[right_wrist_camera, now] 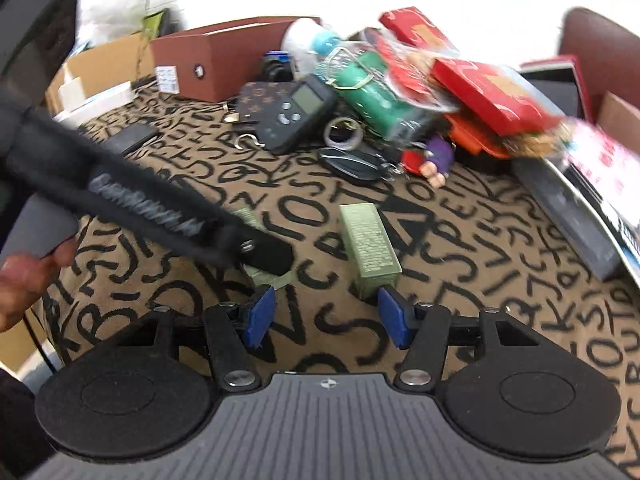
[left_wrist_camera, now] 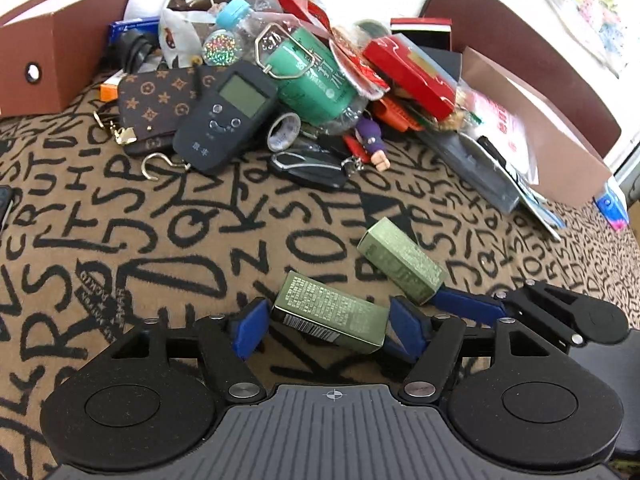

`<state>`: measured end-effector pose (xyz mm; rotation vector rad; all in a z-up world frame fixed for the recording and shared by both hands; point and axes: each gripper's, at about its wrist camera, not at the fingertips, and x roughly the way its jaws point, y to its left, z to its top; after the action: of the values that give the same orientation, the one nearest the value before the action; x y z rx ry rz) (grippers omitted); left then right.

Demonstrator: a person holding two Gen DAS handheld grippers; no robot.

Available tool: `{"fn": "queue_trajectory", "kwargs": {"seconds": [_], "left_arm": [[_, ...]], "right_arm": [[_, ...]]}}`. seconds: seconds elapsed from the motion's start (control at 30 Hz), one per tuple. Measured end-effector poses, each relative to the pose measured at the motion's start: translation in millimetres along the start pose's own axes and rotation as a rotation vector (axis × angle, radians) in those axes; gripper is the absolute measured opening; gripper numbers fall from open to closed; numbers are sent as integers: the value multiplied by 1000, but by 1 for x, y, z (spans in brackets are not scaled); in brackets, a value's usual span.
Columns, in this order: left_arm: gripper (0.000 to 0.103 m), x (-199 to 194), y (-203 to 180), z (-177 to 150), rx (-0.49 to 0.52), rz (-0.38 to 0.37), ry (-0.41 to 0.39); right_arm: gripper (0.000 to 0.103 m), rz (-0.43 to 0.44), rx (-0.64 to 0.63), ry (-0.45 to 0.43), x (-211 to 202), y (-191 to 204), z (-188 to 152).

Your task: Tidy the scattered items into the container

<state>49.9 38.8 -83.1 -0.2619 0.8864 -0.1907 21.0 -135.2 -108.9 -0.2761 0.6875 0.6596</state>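
Two small green boxes lie on the letter-patterned cloth. In the left wrist view my left gripper (left_wrist_camera: 326, 326) has its blue pads on both ends of the near green box (left_wrist_camera: 330, 314). The second green box (left_wrist_camera: 402, 262) lies just beyond, with my right gripper's blue finger (left_wrist_camera: 468, 306) beside its near end. In the right wrist view my right gripper (right_wrist_camera: 326, 318) is open, its right pad (right_wrist_camera: 394, 316) at the near end of the second green box (right_wrist_camera: 370, 244). The brown open container (left_wrist_camera: 52, 52) stands at the far left; it also shows in the right wrist view (right_wrist_camera: 224, 60).
A pile of items lies at the back: a dark digital scale with hook (left_wrist_camera: 228, 114), a patterned wallet (left_wrist_camera: 158, 106), a green can (left_wrist_camera: 316, 76), red boxes (left_wrist_camera: 412, 74), a tape roll (left_wrist_camera: 284, 130), a car key (left_wrist_camera: 308, 168). A cardboard box (left_wrist_camera: 536, 136) lies on the right.
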Motion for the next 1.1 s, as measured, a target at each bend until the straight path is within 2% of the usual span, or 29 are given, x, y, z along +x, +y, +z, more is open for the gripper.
{"fn": "queue_trajectory", "kwargs": {"seconds": [0.23, 0.3, 0.33, 0.37, 0.47, 0.53, 0.57, 0.6, 0.67, 0.77, 0.97, 1.1], "left_arm": [[77, 20, -12, 11, 117, 8, -32], [61, 24, -17, 13, 164, 36, -41], [57, 24, -19, 14, 181, 47, -41], [54, 24, -18, 15, 186, 45, -38], [55, 14, -9, 16, 131, 29, -12], [66, 1, 1, 14, 68, 26, -11], [75, -5, 6, 13, 32, 27, -8], [75, -10, 9, 11, 5, 22, 0], [74, -15, 11, 8, -18, 21, 39], [64, -12, 8, 2, -33, 18, 84], [63, 1, 7, 6, -65, -9, 61], [61, 11, -2, 13, -21, -6, 50]], "right_arm": [[63, -67, 30, -1, 0, -16, 5], [62, -81, 24, -7, 3, -20, 8], [57, -80, 28, -6, 6, -21, 10], [48, -74, 38, -4, 9, -23, 11], [30, -48, 65, 13, 18, -24, 13], [28, -50, 63, 12, 15, -22, 12], [27, -52, 57, 16, 14, -21, 11], [27, -53, 50, 20, 11, -20, 9], [26, -53, 46, 25, 8, -19, 7], [26, -43, 42, 27, 5, -13, 5], [26, 33, 18, 26, 1, 4, 4], [26, 21, 37, 36, -6, 4, -1]]}}
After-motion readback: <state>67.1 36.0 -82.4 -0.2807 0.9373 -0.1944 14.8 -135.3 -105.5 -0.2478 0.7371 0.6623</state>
